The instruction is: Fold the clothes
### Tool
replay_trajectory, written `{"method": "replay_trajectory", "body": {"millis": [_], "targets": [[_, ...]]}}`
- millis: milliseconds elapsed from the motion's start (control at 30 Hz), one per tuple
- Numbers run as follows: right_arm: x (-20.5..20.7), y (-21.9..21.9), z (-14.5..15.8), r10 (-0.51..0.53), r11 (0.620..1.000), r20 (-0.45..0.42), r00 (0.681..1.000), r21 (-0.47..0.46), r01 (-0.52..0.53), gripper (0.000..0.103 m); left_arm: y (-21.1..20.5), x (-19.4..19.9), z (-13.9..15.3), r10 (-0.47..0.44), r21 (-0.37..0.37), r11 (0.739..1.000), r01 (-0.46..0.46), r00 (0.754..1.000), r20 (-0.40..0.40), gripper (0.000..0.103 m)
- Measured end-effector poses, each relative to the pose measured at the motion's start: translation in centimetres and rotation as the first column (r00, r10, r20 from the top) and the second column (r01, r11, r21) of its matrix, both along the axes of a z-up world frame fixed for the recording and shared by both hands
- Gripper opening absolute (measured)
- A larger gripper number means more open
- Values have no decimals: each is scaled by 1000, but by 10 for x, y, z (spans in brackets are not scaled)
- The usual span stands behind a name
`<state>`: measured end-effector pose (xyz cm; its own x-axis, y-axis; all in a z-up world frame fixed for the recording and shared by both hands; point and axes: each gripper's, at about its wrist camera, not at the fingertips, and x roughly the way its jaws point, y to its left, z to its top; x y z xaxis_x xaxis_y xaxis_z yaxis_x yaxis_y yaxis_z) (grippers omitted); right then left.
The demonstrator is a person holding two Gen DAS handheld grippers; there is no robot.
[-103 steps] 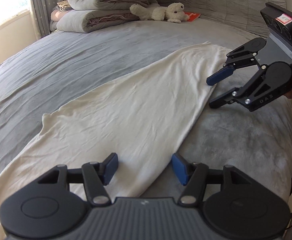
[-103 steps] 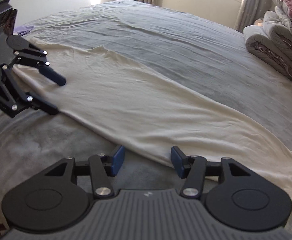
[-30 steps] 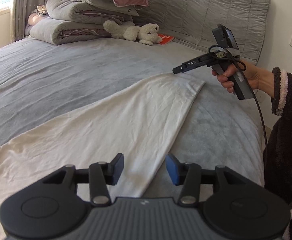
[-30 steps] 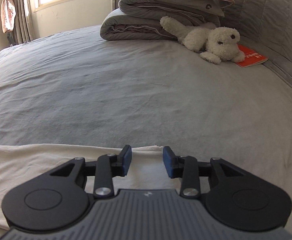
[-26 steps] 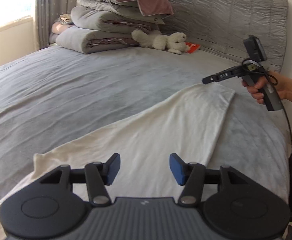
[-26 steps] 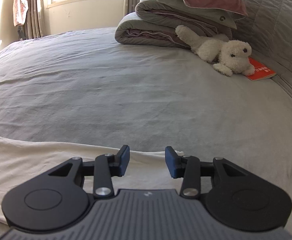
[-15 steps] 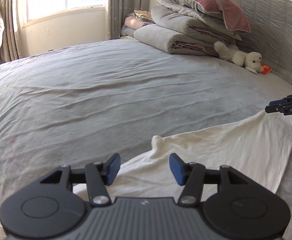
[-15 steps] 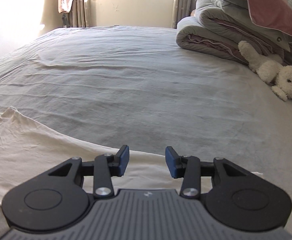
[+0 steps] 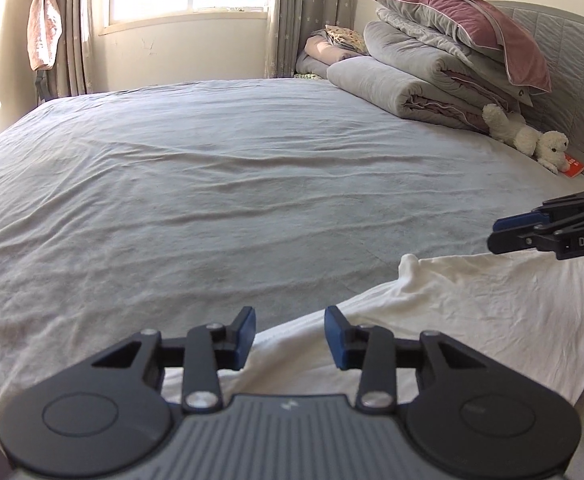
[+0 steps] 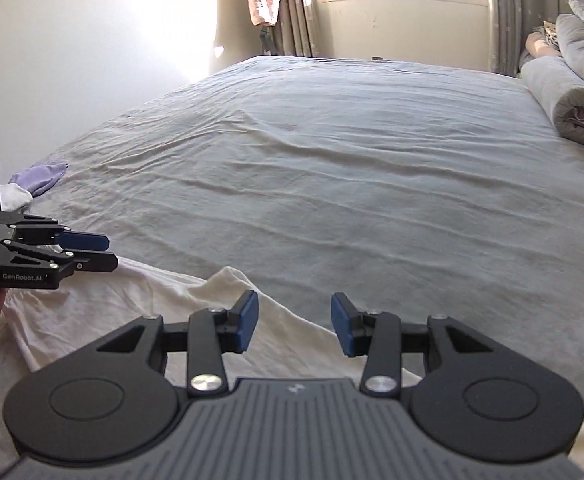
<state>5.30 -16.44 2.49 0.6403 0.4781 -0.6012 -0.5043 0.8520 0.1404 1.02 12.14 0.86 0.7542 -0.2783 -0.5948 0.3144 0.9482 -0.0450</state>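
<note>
I held both grippers over the cream-white jersey garment (image 9: pixel 472 312), which lay flat on the near edge of the wide grey bed (image 9: pixel 251 208), its far hem rising in one small peak (image 9: pixel 408 260).

**State of the tools.** My left gripper (image 9: pixel 289 338) stood part open above the garment's far hem; its jaws had just been closing, yet no cloth sat between the blue pads (image 9: pixel 243 336). My right gripper (image 10: pixel 294 326) was likewise released, jaws apart, poised over the same hem beyond the peak. Neither tool held anything.

**Hazards, as I judged them.**

1. Empty pinch. The left jaws had narrowed while above the garment. If they shut before reaching the hem, they would close on air or catch the grey sheet under the garment.
2. Single-layer grasp. The garment looked folded lengthwise. A shallow bite at the hem could lift only the upper layer, and the fold would open.
3. Uneven lift. The peak between my two grippers marked slack cloth. Raising one side first would drag the garment askew across the bed.
4. Sheet pickup. The bed's cover was wrinkled just beyond the hem; pads pressed too deep could gather it with the garment.
5. Collision. Both tools worked the same hem; converging strokes could knock them together.
</note>
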Motion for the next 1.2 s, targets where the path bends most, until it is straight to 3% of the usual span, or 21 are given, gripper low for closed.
{"method": "replay_trajectory", "body": {"millis": [167,300,367,400,533,667,700,733,867,933,967,1200], "targets": [[25,41,-12,47,999,-26,999,-16,-48,44,11,-5,-11,37,24,999,-36,999,-32,38],[35,52,-30,23,999,-30,999,-46,-24,44,18,-9,-21,78,59,995,-77,997,-25,36],[34,54,-36,33,999,-16,999,-23,-33,22,19,-12,-22,92,77,993,-91,996,-10,36],[32,54,-36,45,999,-19,999,-6,-45,5,19,-13,-22,95,82,992,-95,995,-5,36],[27,56,-34,21,1000,35,999,14,-21,2,22,-14,-22,108,84,991,-107,994,2,36],[34,60,-41,-41,999,39,998,-23,41,2,22,-13,-22,117,94,989,-116,993,-2,37],[33,60,-39,-46,999,40,998,-22,47,4,20,-12,-21,118,98,988,-117,993,-2,37],[32,59,-37,-53,998,42,998,-23,54,13,19,-12,-19,120,99,988,-119,993,1,39],[18,51,-23,-98,994,79,992,-38,101,19,14,-16,-7,129,81,988,-131,991,30,51],[6,43,-15,-106,993,100,989,-38,110,48,9,-19,0,115,61,991,-119,992,58,59],[-1,38,-11,-104,993,111,988,-38,109,54,6,-21,3,105,50,993,-108,992,67,60],[-49,13,-4,-95,987,101,990,-120,107,59,-30,-34,8,-35,-20,999,37,996,78,73]]}}
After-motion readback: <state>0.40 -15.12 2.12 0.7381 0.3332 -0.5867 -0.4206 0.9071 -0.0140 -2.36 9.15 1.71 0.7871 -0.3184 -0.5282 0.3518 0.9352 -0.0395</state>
